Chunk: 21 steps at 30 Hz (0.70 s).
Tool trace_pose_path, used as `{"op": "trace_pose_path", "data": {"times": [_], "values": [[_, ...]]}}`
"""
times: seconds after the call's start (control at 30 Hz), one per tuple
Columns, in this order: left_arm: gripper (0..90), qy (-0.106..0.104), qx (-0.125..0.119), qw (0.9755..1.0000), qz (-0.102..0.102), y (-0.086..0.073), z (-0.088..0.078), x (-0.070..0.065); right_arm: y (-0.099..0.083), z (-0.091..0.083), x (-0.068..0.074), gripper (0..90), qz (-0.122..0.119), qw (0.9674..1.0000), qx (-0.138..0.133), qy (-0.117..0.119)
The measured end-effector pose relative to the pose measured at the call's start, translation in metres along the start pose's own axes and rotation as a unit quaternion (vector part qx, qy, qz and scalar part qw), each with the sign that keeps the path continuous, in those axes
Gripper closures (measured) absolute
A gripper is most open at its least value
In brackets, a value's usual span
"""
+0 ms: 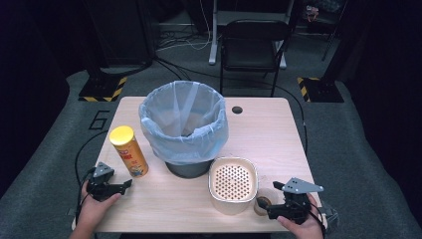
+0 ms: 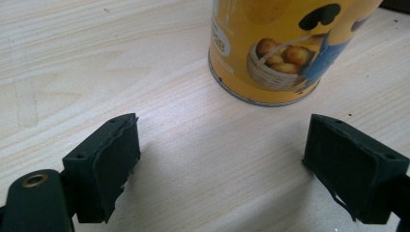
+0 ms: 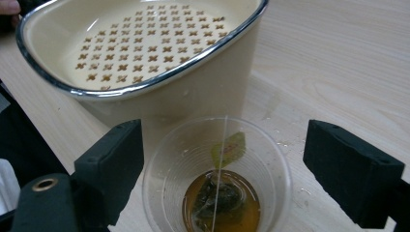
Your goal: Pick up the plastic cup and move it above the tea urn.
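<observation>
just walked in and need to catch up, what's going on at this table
A person sits at a table with tongs in each hand. The right tongs stand open around a clear plastic cup holding a used tea bag in a little brown liquid, the pads clear of its sides. The cup stands beside a cream perforated container. The left tongs are open and empty, pointing at a yellow chip can standing upright. A bin lined with a blue bag waits behind.

Clear plastic cup point(image 3: 217, 179) upright beside the cream container point(image 3: 145, 58), teabag in amber liquid inside
</observation>
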<state>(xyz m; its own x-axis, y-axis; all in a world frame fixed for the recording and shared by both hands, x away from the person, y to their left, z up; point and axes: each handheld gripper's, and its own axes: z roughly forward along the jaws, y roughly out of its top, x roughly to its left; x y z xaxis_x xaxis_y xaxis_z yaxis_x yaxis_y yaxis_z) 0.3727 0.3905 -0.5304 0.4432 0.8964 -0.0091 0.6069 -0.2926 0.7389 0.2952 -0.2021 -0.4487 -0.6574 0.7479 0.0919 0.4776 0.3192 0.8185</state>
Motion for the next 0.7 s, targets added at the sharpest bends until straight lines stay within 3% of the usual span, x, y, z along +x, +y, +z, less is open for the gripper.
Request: {"op": "trace_pose_path", "data": {"times": [0.07,0.53,0.7], "values": [[12.5,0.000,0.000,1.0000,0.000,0.000,0.000,0.000,-0.002,0.005,0.005,14.1,-0.007,0.9999,0.008,-0.004],[12.5,0.000,0.000,1.0000,0.000,0.000,0.000,0.000,-0.022,0.025,0.007,16.0,-0.019,0.9989,0.041,-0.015],[12.5,0.000,0.000,1.0000,0.000,0.000,0.000,0.000,-0.025,0.029,0.006,22.5,-0.019,0.9988,0.041,-0.021]]}}
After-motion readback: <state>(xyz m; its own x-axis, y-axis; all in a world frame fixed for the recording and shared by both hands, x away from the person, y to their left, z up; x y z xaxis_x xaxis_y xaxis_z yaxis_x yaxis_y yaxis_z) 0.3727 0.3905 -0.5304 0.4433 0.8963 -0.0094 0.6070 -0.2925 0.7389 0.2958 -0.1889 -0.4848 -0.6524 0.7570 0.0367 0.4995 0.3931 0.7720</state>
